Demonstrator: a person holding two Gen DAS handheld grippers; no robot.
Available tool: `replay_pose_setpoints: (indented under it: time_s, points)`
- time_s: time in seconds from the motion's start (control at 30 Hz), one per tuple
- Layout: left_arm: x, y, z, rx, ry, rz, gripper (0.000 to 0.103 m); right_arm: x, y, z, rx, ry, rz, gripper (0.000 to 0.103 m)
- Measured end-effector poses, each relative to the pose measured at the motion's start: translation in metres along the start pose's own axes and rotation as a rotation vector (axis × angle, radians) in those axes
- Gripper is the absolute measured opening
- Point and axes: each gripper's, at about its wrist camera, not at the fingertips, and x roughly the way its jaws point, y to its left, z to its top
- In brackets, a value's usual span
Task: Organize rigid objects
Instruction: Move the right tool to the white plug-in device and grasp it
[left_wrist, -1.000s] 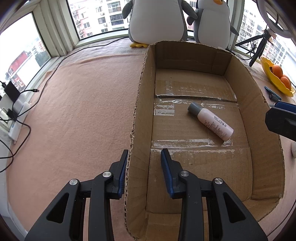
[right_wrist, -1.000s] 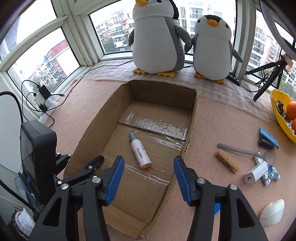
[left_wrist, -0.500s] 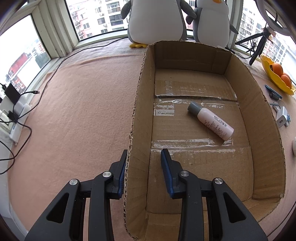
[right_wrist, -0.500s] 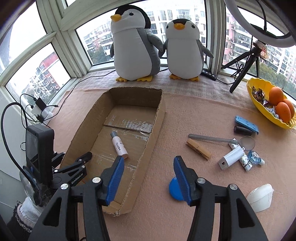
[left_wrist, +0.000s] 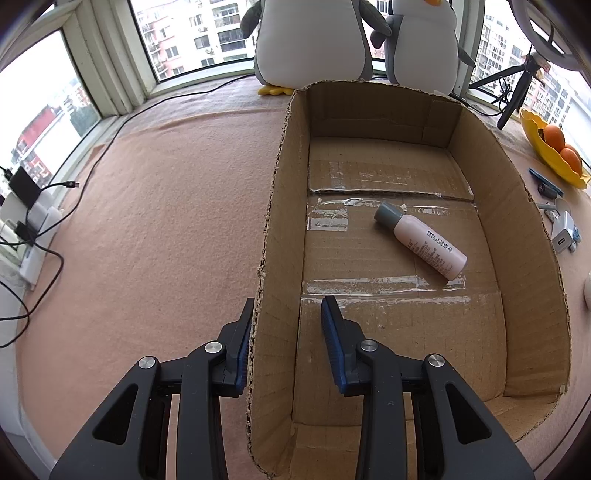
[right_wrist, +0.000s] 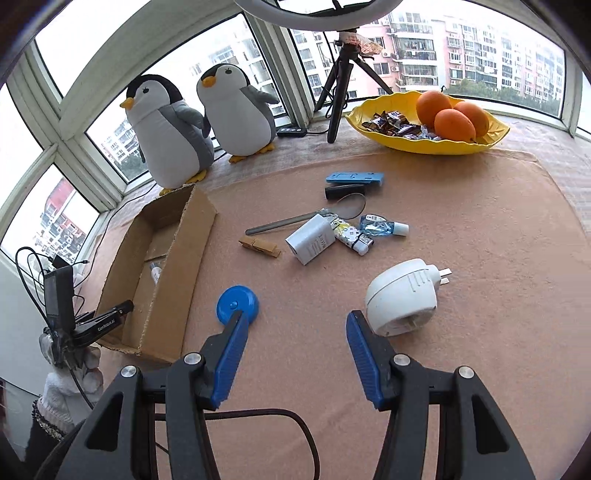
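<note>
Left tool (left_wrist: 288, 317) grips the box (left_wrist: 275, 236) wall. Right tool (right_wrist: 293, 328) is open and empty; the white plug (right_wrist: 402, 295) lies just right of its tips, prongs pointing away.

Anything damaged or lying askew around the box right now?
The cardboard box has ragged, torn top edges with its flaps cut away. Inside it, the pink bottle lies on its side, diagonal to the walls. Nothing looks spilled.
</note>
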Motion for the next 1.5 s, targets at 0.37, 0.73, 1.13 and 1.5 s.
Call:
replay_pose_setpoints:
  time_s: [0.37, 0.73, 1.13, 1.5]
  points:
    - [0.000, 0.000, 0.000, 0.005, 0.001, 0.005, 0.033, 0.019, -0.060, -0.007, 0.204, 0.048, 0.039, 0.051]
    - [0.000, 0.000, 0.000, -0.003, 0.001, 0.003, 0.033, 0.047, -0.066, 0.008, 0.211, 0.091, 0.018, 0.051]
    - [0.000, 0.001, 0.000, -0.003, 0.000, 0.002, 0.033, 0.066, -0.063, 0.025, 0.137, 0.133, -0.070, 0.044]
    - [0.000, 0.001, 0.000, -0.011, -0.002, -0.002, 0.033, 0.071, -0.052, 0.029, 0.028, 0.151, -0.132, 0.029]
